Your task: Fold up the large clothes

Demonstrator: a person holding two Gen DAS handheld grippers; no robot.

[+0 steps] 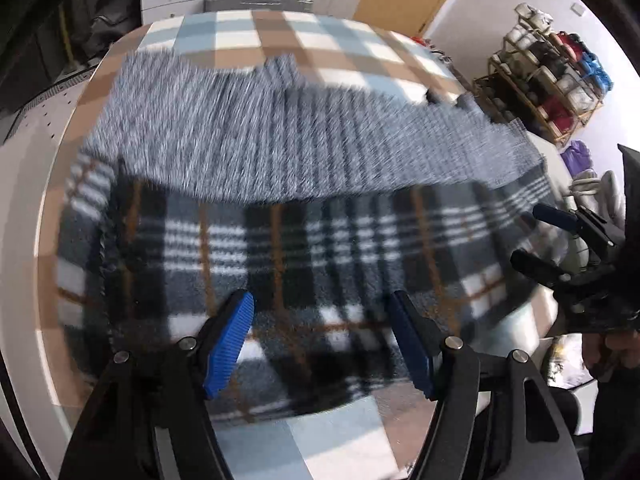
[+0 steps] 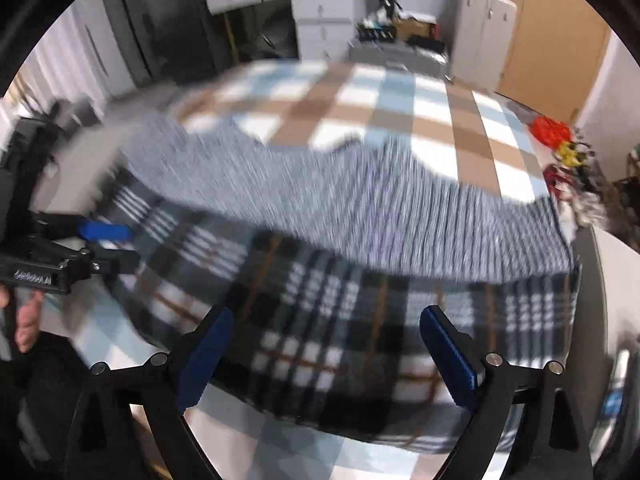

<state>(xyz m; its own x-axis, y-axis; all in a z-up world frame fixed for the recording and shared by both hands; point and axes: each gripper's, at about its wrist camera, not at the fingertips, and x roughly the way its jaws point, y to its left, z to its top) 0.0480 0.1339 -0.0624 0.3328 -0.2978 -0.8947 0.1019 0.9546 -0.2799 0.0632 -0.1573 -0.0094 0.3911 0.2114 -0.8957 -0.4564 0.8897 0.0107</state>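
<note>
Broadly, a plaid garment point(image 1: 304, 280) lies flat on the checked surface point(image 1: 280, 36), a grey knit piece point(image 1: 280, 140) spread across its far part. Left hand-held gripper point(image 1: 320, 344) and right hand-held gripper point(image 2: 324, 356) hover above it, jaws apart and empty. Only the left wrist view shows a wooden rack point(image 1: 548, 80) holding folded items.

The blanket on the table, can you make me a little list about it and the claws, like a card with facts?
surface: table with a brown, blue and white checked cloth
plaid blanket: dark plaid blanket lying near the front edge
grey layer: grey knit fabric lying across the blanket's far part
left claw: left claw open above the blanket, nothing between its blue pads
right claw: right claw open above the blanket, also empty
sharpness: both views blurred
</note>
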